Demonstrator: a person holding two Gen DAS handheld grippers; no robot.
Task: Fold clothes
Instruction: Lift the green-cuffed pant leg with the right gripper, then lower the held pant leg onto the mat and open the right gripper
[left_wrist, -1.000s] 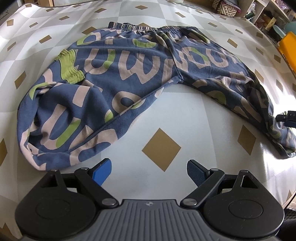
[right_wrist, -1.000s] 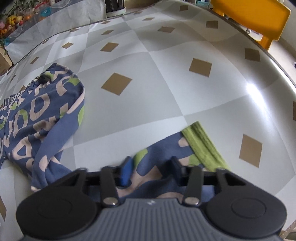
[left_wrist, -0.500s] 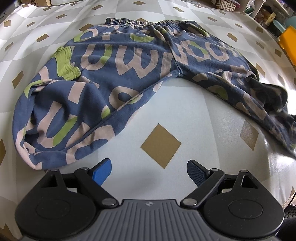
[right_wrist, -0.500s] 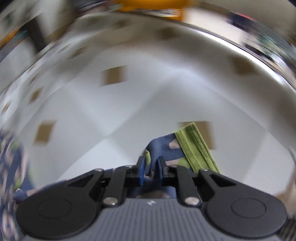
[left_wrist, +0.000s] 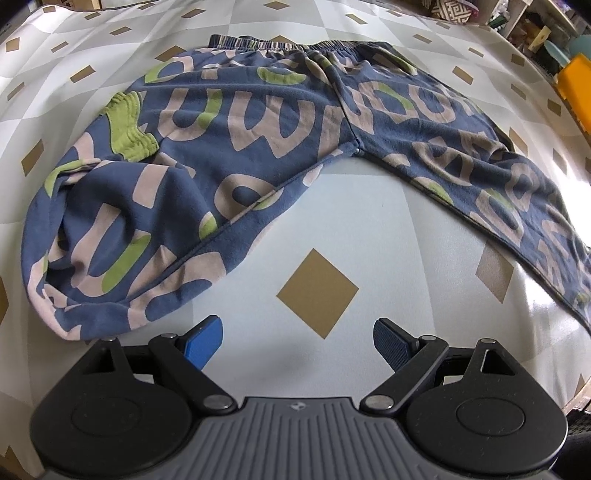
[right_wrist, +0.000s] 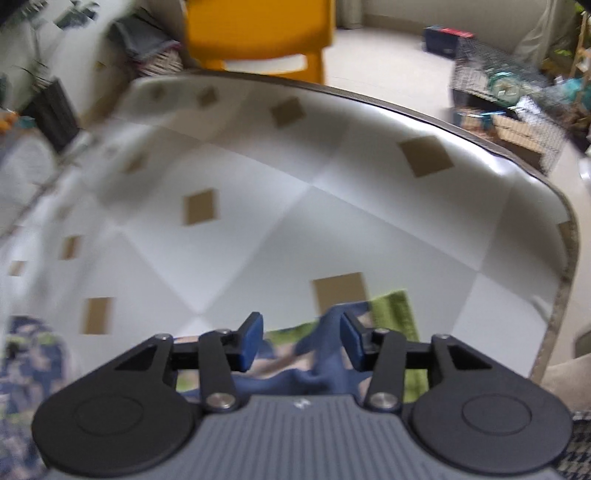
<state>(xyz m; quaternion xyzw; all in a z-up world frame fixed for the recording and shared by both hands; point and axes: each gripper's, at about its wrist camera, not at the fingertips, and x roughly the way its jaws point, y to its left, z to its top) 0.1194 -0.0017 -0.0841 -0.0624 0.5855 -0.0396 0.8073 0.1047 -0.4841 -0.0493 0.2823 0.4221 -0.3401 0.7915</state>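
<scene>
Blue trousers with pink and green lettering lie spread on the tablecloth, waistband at the far side. Their left leg is folded back, its green cuff lying on the thigh. The right leg runs out to the right edge of the left wrist view. My left gripper hovers open over bare cloth, just in front of the crotch. My right gripper is opening; the bunched end of the right leg and its green cuff sit between and behind the fingers, with no pad pressing on them.
The table's rounded edge runs close beyond the right gripper. A yellow chair stands past it, and a wire cage with clutter at the far right. A yellow object shows at the right of the left wrist view.
The right gripper pinched the leg end, lifted and rolled with it, and its jaws have now come apart. The right leg lies stretched out further right. The left gripper kept still.
</scene>
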